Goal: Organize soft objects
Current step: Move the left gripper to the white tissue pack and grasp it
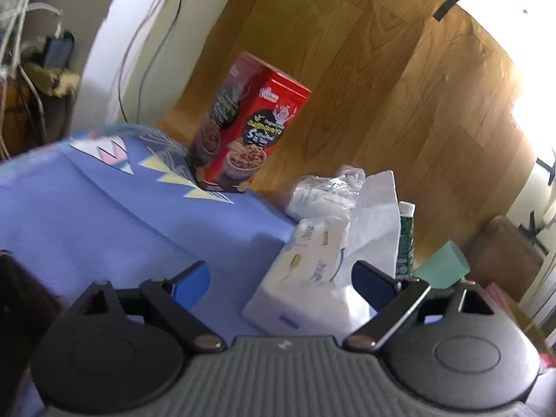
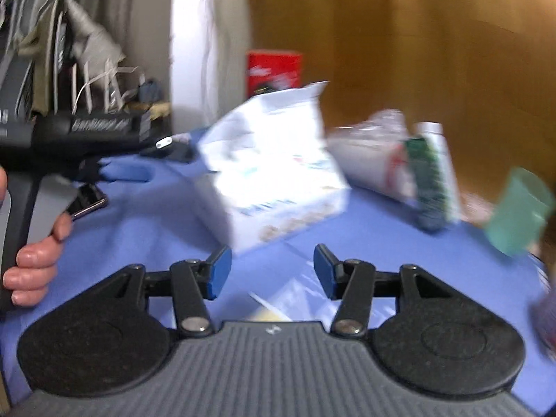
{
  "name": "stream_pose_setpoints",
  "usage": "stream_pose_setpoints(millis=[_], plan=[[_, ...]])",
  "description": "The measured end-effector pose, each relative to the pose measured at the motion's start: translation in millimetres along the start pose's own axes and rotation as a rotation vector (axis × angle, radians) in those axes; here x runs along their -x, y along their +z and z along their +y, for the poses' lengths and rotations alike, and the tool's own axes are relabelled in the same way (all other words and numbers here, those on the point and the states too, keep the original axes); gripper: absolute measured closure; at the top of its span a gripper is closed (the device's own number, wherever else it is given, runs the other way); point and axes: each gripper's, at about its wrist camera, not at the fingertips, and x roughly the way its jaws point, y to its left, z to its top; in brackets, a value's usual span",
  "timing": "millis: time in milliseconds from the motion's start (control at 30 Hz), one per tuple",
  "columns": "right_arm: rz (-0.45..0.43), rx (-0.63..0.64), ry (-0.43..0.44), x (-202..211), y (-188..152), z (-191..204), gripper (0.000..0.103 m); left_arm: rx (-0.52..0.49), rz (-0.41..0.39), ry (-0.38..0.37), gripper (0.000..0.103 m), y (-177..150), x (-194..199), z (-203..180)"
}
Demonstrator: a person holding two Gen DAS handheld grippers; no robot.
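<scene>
Both claws spread over the blue cloth, nothing pinched.

From my seat I saw the left gripper (image 1: 279,279) with its jaws wide apart over the blue tablecloth (image 1: 104,215); the white tissue pack (image 1: 309,278) lay partly between the fingertips at the cloth's edge, and I could not see either pad pressing on it. Beyond it sat a clear plastic bag (image 1: 326,191), a green tube (image 1: 406,236), a teal cup (image 1: 443,266), and farther back an upright red snack box (image 1: 250,121). The right gripper (image 2: 272,271) was parted too, empty, with the tissue pack (image 2: 274,173) lying tilted just ahead of it. In that blurred view a hand (image 2: 33,260) gripped the other tool's black handle at the left.
</scene>
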Motion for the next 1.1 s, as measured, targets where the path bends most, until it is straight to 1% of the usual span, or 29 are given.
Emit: stream_pose_setpoints(millis=[100, 167, 200, 233, 300, 400, 467, 567, 767, 867, 933, 1000, 1033, 1067, 1100], plan=[[0.032, 0.005, 0.010, -36, 14, 15, 0.048, 0.060, 0.045, -0.051, 0.017, 0, -19, 2], [0.052, -0.022, 0.003, -51, 19, 16, 0.049, 0.112, 0.113, -0.095, 0.034, -4, -35, 5], [0.066, -0.039, 0.007, -55, 20, 15, 0.051, 0.124, 0.128, -0.099, 0.035, -9, -39, 7], [0.080, -0.065, 0.009, -58, 19, 13, 0.053, 0.113, 0.133, -0.103, 0.038, -13, -38, 4], [0.075, -0.076, -0.001, -48, 15, 10, 0.060, 0.100, 0.162, -0.147, 0.039, -17, -30, -5], [0.058, -0.096, -0.022, -20, 4, -1, 0.064, 0.123, 0.206, -0.240, 0.039, -31, -17, -24], [0.039, -0.111, -0.029, 5, -6, -10, 0.064, 0.095, 0.214, -0.283, 0.039, -43, -6, -45], [0.027, -0.145, -0.053, 50, -26, -23, 0.064, 0.056, 0.261, -0.358, 0.039, -66, 5, -79], [0.027, -0.223, -0.123, 135, -83, -55, 0.064, -0.060, 0.422, -0.472, 0.039, -122, 14, -148], [0.025, -0.260, -0.167, 169, -108, -65, 0.064, -0.141, 0.466, -0.519, 0.038, -140, 20, -180], [0.014, -0.288, -0.187, 189, -121, -70, 0.063, -0.183, 0.495, -0.565, 0.037, -148, 25, -191], [-0.002, -0.303, -0.192, 204, -130, -72, 0.059, -0.187, 0.511, -0.622, 0.036, -149, 31, -193], [-0.007, -0.308, -0.191, 210, -135, -74, 0.057, -0.171, 0.507, -0.637, 0.035, -146, 32, -190], [-0.008, -0.311, -0.186, 214, -138, -76, 0.051, -0.145, 0.502, -0.635, 0.035, -141, 34, -186], [-0.008, -0.309, -0.186, 216, -140, -77, 0.048, -0.103, 0.494, -0.619, 0.035, -136, 32, -178]])
